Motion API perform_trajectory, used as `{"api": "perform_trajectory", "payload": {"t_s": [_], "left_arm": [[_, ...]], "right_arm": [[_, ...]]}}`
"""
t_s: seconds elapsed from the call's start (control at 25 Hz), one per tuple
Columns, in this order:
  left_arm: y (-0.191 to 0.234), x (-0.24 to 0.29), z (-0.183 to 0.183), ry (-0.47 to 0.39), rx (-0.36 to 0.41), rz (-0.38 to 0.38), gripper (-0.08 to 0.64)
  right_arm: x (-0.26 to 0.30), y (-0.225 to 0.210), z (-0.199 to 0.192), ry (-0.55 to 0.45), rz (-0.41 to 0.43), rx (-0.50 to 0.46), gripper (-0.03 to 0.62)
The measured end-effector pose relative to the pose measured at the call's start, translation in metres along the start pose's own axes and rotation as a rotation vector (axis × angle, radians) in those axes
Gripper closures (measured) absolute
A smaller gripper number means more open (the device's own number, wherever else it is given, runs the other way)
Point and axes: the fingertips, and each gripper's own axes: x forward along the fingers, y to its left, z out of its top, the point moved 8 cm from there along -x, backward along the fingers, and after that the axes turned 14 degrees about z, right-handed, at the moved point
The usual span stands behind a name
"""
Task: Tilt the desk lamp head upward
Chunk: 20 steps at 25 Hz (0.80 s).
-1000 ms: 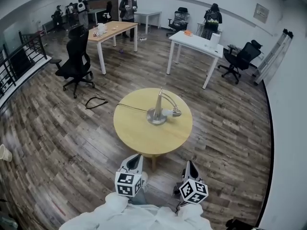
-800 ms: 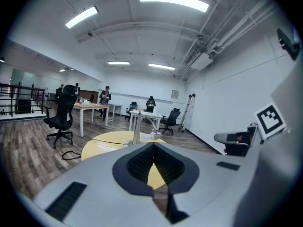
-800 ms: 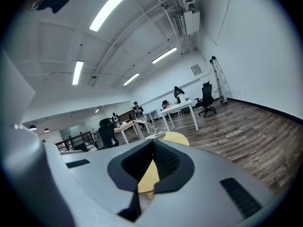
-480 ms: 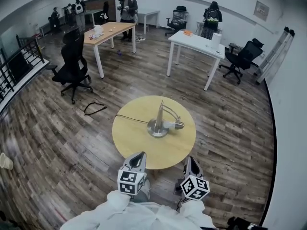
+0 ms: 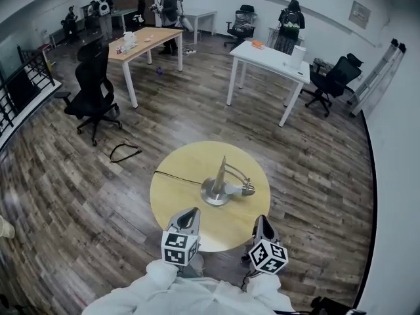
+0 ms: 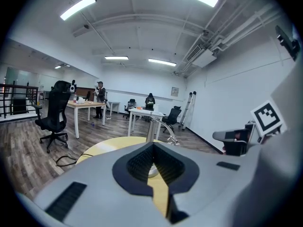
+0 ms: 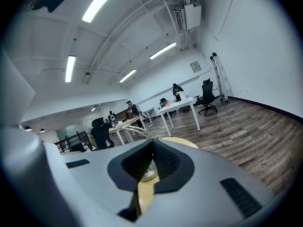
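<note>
A silver desk lamp [image 5: 220, 184] stands in the middle of a round yellow table [image 5: 177, 199]. Its post is upright, and a curved arm carries the small head [image 5: 247, 189] low to the right, near the tabletop. A black cord [image 5: 176, 175] runs left off the table. My left gripper [image 5: 190, 212] and right gripper [image 5: 260, 220] hover at the table's near edge, both shut and empty, well short of the lamp. The left gripper view shows the shut jaws of the left gripper [image 6: 153, 144] with the lamp [image 6: 151, 126] beyond. The right gripper [image 7: 152, 144] points at the lamp's base [image 7: 148, 173].
A white table [image 5: 269, 61] and a wooden table [image 5: 141, 41] stand further back, with black office chairs [image 5: 88, 90] around. A loose cable [image 5: 121, 151] lies on the wood floor left of the round table. Several people stand at the far wall. A ladder [image 5: 377, 77] leans at right.
The round table and lamp have come nearer in the head view. Both grippers now reach its near edge, having stood back from it before. The jaws stay shut.
</note>
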Motion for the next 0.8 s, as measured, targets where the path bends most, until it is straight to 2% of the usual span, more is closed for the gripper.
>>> {"api": "perform_trajectory", "payload": {"t_s": [0.24, 0.56, 0.72, 0.8], "left_arm": [[0.018, 0.050, 0.007, 0.017, 0.027, -0.009, 0.558], [0.012, 0.092, 0.006, 0.039, 0.071, -0.007, 0.558], [0.009, 0.100, 0.007, 0.045, 0.064, -0.021, 0.558], [0.006, 0.108, 0.004, 0.016, 0.055, -0.052, 0.558]], "right_arm": [[0.038, -0.009, 0.012, 0.000, -0.025, -0.005, 0.580], [0.055, -0.052, 0.018, 0.043, -0.048, 0.002, 0.580], [0.068, -0.066, 0.026, 0.065, 0.016, -0.022, 0.580], [0.076, -0.074, 0.026, 0.088, 0.106, -0.052, 0.580]]}}
